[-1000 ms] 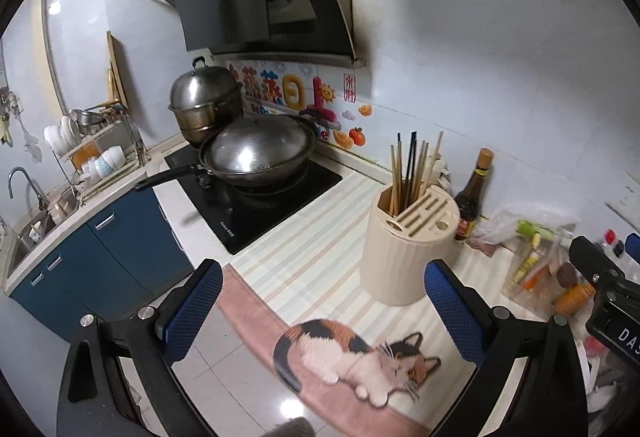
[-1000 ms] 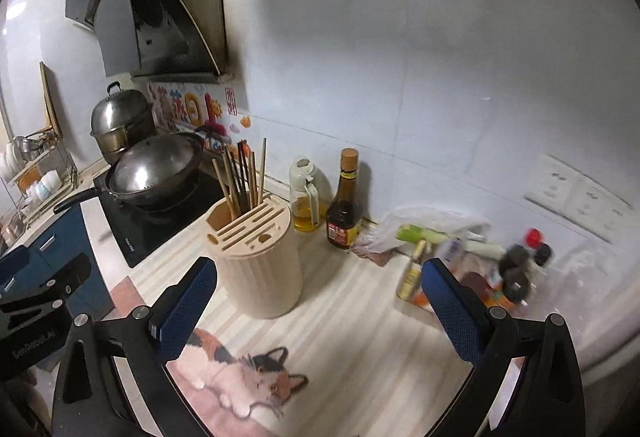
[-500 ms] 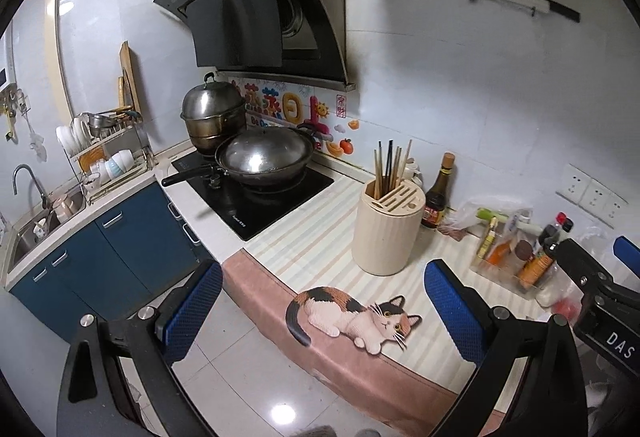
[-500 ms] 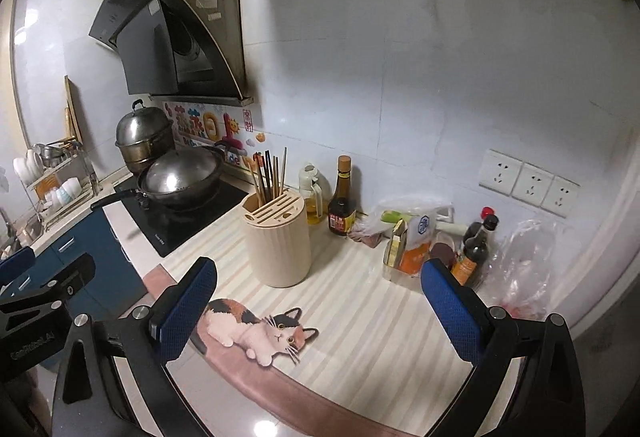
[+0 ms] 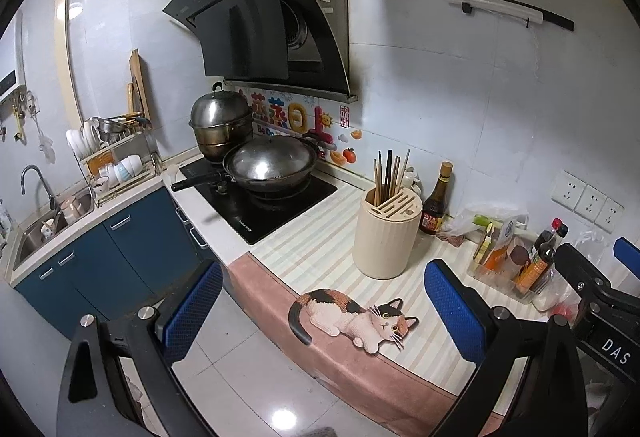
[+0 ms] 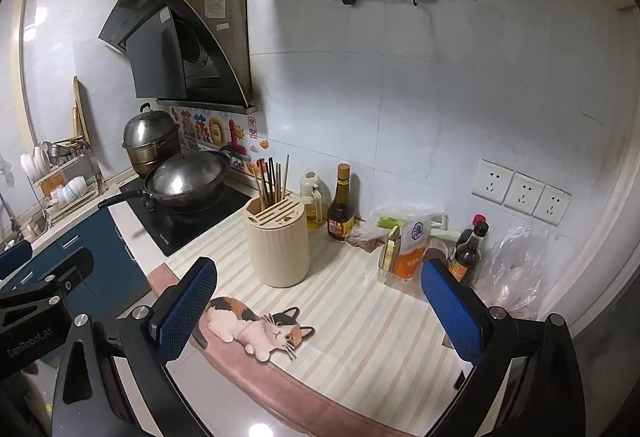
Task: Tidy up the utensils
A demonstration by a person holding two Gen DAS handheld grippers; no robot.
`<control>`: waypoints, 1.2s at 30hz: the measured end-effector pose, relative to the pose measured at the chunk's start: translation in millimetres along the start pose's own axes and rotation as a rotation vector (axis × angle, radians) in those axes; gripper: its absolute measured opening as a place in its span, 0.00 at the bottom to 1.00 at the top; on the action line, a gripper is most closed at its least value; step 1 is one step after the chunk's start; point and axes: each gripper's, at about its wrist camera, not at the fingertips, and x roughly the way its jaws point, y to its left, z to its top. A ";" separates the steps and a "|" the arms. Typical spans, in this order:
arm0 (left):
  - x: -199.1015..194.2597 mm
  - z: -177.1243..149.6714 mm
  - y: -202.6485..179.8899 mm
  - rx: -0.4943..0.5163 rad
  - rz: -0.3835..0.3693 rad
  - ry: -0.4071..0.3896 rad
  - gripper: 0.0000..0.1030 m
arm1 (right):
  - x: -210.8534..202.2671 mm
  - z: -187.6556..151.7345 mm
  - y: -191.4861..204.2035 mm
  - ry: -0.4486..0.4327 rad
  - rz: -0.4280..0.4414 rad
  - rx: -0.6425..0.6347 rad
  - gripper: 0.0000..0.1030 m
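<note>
A cream ribbed utensil holder (image 5: 386, 233) (image 6: 278, 243) stands on the striped counter mat, with several chopsticks (image 5: 390, 173) (image 6: 272, 179) upright in its back slot. My left gripper (image 5: 324, 307) hangs open well in front of the counter edge, nothing between its blue pads (image 5: 192, 307). My right gripper (image 6: 320, 313) is open too, over the counter's front part, short of the holder. The right gripper's body shows at the right edge of the left wrist view.
A wok (image 5: 272, 167) and a steel pot (image 5: 220, 121) sit on the black hob (image 5: 256, 201). Bottles (image 6: 340, 205) and a clear tray of condiments (image 6: 408, 253) line the wall right of the holder. A dish rack (image 5: 116, 161) and sink (image 5: 44, 225) are far left. A cat picture (image 6: 256, 327) marks the mat.
Both grippers have pulled back and away from the counter; the holder and hob now look smaller and farther. Both stay open with nothing held.
</note>
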 end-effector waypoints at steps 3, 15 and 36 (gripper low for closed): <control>-0.2 0.5 0.5 0.007 -0.003 -0.002 1.00 | 0.1 -0.2 -1.5 0.001 -0.001 -0.003 1.00; -5.1 -1.9 -14.9 0.015 0.007 -0.006 1.00 | 2.4 -1.7 -12.8 0.002 0.008 -0.002 1.00; -5.3 -3.7 -16.2 0.015 0.002 0.001 1.00 | 4.8 0.7 -17.8 0.007 0.018 -0.006 1.00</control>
